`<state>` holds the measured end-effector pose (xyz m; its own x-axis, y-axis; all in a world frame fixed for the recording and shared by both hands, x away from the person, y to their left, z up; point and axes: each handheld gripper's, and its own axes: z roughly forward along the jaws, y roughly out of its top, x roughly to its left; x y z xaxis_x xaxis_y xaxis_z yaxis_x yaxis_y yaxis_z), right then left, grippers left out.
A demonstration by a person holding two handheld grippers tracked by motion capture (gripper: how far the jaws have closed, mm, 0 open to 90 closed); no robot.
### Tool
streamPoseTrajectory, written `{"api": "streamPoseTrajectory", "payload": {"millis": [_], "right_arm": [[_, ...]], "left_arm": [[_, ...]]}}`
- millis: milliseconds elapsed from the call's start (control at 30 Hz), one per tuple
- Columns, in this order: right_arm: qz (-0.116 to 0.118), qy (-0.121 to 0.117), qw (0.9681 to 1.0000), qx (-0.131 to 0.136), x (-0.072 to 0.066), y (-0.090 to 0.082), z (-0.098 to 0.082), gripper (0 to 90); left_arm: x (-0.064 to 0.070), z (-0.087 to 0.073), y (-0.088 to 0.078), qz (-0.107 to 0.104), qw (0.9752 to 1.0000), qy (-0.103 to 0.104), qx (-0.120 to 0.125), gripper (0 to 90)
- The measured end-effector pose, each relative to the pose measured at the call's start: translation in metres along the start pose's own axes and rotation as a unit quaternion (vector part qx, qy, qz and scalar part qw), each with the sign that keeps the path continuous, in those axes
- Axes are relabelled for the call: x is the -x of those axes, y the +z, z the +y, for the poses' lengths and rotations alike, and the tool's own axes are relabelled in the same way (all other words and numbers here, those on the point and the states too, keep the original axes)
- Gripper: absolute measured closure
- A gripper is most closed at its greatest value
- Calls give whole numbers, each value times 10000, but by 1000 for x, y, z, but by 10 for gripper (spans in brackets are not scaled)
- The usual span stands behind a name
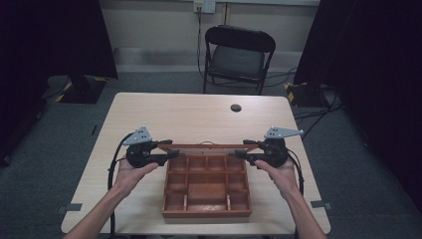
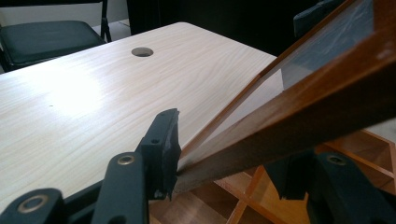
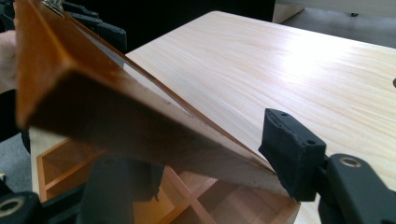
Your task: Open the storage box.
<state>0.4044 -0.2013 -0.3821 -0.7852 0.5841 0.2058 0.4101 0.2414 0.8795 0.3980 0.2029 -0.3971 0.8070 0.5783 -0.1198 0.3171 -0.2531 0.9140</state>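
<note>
A brown wooden box (image 1: 206, 213) with several compartments lies on the table near its front edge. Its glass-paned lid (image 1: 206, 147) stands raised along the box's far side. My left gripper (image 1: 171, 150) is shut on the lid's left end, and in the left gripper view the wooden frame (image 2: 303, 116) runs between the two black pads (image 2: 163, 149). My right gripper (image 1: 246, 150) is shut on the lid's right end. In the right gripper view the frame (image 3: 116, 116) sits between its jaws, over the open compartments (image 3: 60, 163).
The light wooden table (image 1: 174, 114) has a round cable hole (image 1: 236, 107) at the back. A black folding chair (image 1: 239, 55) stands behind the table. Cables trail over the grey floor at the right, and dark curtains hang on both sides.
</note>
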Motion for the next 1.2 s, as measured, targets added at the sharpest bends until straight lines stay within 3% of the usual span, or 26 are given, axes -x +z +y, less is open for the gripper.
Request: {"api": "streamPoseTrajectory", "payload": {"millis": [233,333,400,733,1200], "right_arm": [[19,1,10000,44,4,4,4,448],[32,-43,10000,33,3,5,7,467],[-43,-80,10000,40,2,6,8,467],[-125,67,9998,133,13,12,7,468],[-179,187,9996,149,26,23,3,468]], "left_arm": [[-5,2,3,47,10000,-21,29,498],[-11,4,5,36,9999,-134,50,488],[-13,5,5,40,9999,-81,56,490],[-21,8,10,102,9999,-101,96,514],[-32,2,19,149,9993,-306,174,531]]}}
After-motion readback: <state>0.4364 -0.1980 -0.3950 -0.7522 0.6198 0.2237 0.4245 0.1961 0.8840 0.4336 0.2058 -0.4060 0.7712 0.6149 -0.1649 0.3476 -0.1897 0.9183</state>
